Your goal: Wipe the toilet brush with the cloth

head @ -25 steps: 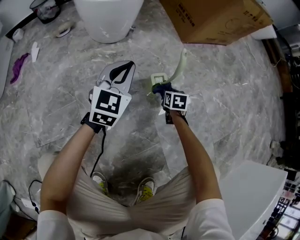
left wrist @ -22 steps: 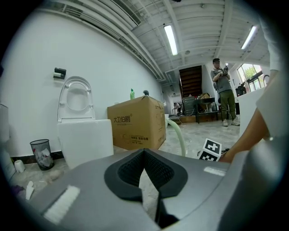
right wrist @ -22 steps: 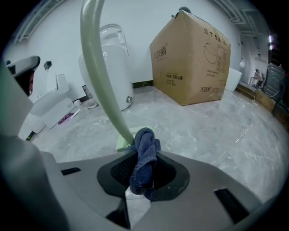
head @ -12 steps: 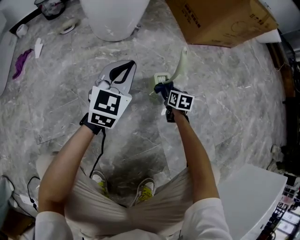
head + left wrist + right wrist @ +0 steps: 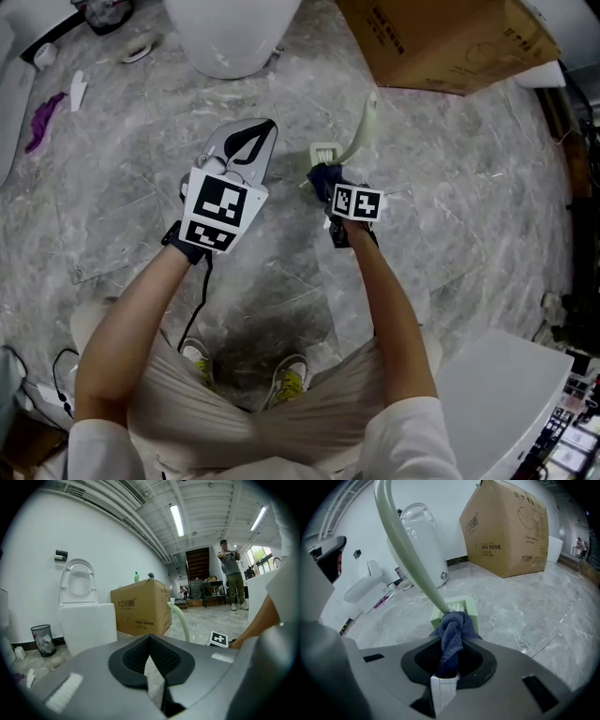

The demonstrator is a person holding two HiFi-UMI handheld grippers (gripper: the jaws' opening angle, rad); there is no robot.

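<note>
While the pale-green toilet brush [image 5: 362, 127] stands in its holder [image 5: 322, 153] on the floor [image 5: 450, 206], the R gripper [image 5: 328, 187] clamps a bunched navy cloth [image 5: 322, 174] at the handle's foot. White bristles [image 5: 457, 605] show only in the right gripper view. L gripper [image 5: 253, 142] closed, empty.

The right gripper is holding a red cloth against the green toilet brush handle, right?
Not quite. The cloth is dark blue, not red. The right gripper view shows the right gripper pinching it against the pale green brush handle.
</note>
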